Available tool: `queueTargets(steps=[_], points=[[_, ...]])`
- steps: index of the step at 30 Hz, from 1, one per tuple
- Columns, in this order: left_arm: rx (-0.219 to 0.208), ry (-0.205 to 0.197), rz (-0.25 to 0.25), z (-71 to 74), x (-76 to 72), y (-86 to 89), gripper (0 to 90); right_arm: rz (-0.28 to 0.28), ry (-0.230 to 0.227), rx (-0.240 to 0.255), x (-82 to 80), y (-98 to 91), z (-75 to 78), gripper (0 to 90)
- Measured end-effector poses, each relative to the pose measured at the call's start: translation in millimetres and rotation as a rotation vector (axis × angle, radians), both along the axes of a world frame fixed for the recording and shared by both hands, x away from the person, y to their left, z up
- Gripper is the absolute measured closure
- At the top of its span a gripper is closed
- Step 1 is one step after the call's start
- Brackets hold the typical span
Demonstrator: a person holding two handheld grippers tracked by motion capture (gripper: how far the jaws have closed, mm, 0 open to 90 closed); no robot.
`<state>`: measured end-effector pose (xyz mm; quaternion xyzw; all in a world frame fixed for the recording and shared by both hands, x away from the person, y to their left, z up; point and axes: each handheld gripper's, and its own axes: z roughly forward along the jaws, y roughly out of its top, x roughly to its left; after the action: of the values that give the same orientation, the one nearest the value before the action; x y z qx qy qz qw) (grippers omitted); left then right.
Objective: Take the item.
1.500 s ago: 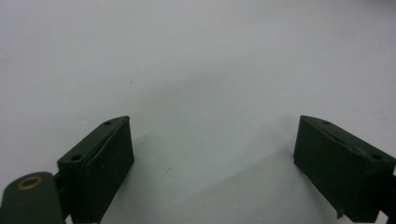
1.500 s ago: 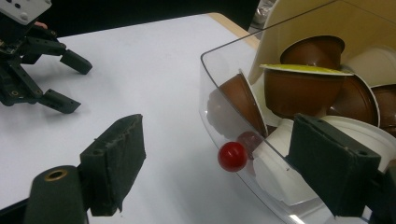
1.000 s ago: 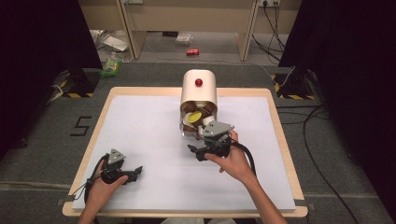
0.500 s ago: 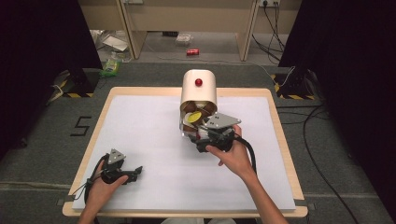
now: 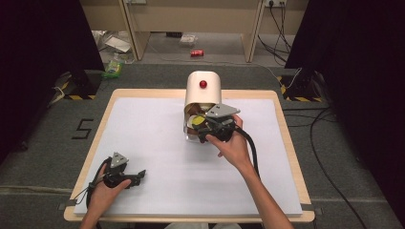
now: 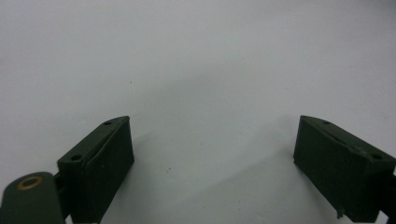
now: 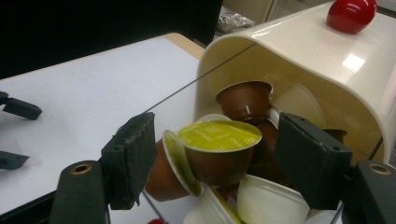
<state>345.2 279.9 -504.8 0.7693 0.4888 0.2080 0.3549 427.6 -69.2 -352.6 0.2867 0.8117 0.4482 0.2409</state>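
Since the earlier frame the right gripper (image 5: 206, 130) has pushed farther toward the mouth of the cream holder (image 5: 202, 90), and its jaws have just been closing around the yellow-lidded capsule (image 7: 218, 151); the left gripper (image 5: 131, 177) has kept its place at the near left. That capsule sits dead ahead between the right jaws, foil lid tilted up toward the camera, its brown cup pointing down and away, so its axis runs roughly upright across the jaw gap. Gaps show on both sides, wider on the right, so the pads seem not to press yet, though the left pad looks close to a second capsule (image 7: 173, 163) leaning beside it. More capsules crowd behind and below, inside the holder's open front. The right hand is plainly the nearer one; the left gripper lies well apart, jaws wide with bare surface between them. A white mat (image 5: 153, 143) covers the wooden table (image 5: 282, 124), flat and uncluttered left of the holder. Beyond the far edge lie grey floor, cables and a red can (image 5: 197, 53)
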Motion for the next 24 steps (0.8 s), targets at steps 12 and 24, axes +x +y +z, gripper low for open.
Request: queueTargets(steps=[12,24], points=[[-0.001,0.0,0.0,0.0,0.0,0.0,11.2,-0.02,0.036,-0.018,15.1,13.1,-6.7,32.0],[0.0,0.0,0.001,0.0,0.0,-0.1,11.1,-0.042,0.067,-0.036,24.2,15.6,-12.8,33.4]])
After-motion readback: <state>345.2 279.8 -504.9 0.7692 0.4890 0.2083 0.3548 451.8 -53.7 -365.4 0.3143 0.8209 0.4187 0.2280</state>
